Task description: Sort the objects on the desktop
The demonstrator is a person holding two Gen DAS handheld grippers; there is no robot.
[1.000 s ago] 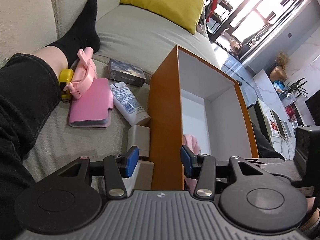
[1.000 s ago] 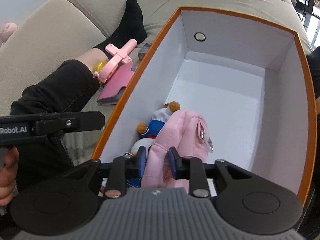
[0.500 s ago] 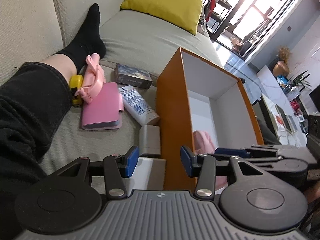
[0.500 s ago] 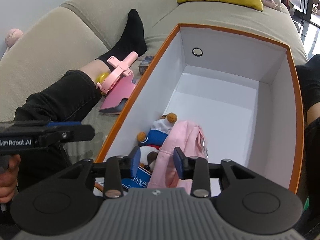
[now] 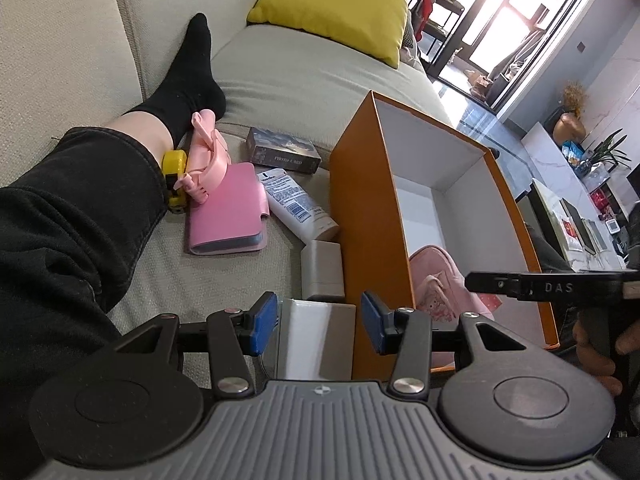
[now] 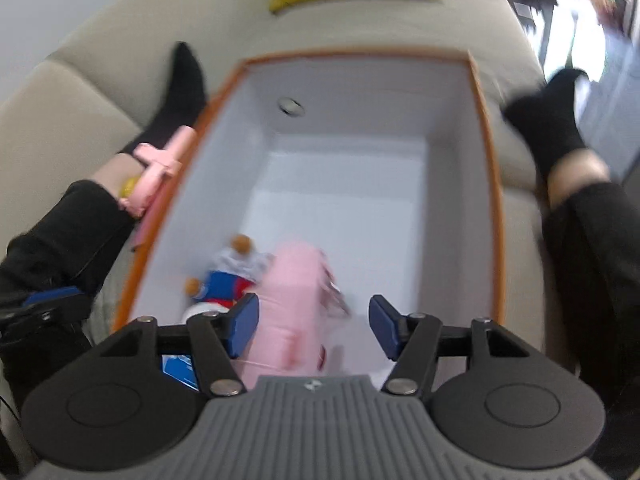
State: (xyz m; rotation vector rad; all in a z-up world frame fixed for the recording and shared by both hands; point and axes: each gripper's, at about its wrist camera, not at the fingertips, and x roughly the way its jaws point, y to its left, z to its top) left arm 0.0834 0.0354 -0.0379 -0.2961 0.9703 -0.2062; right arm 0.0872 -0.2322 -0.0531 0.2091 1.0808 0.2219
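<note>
An orange box with a white inside stands on the sofa. A small pink backpack and a plush toy lie in its near end. My right gripper is open and empty above the backpack. My left gripper is open and empty over a white box beside the orange box's left wall. On the sofa to the left lie a pink wallet, a pink fan, a yellow item, a white tube, a dark card box and a beige case.
A person's legs in black trousers and socks lie on both sides of the box, the right one in the right wrist view. A yellow cushion rests at the sofa's far end. The right wrist view is motion-blurred.
My right gripper opened and let go of the pink backpack, which now lies in the box, and it pulled back and up. My left gripper drew back slightly, still open.
</note>
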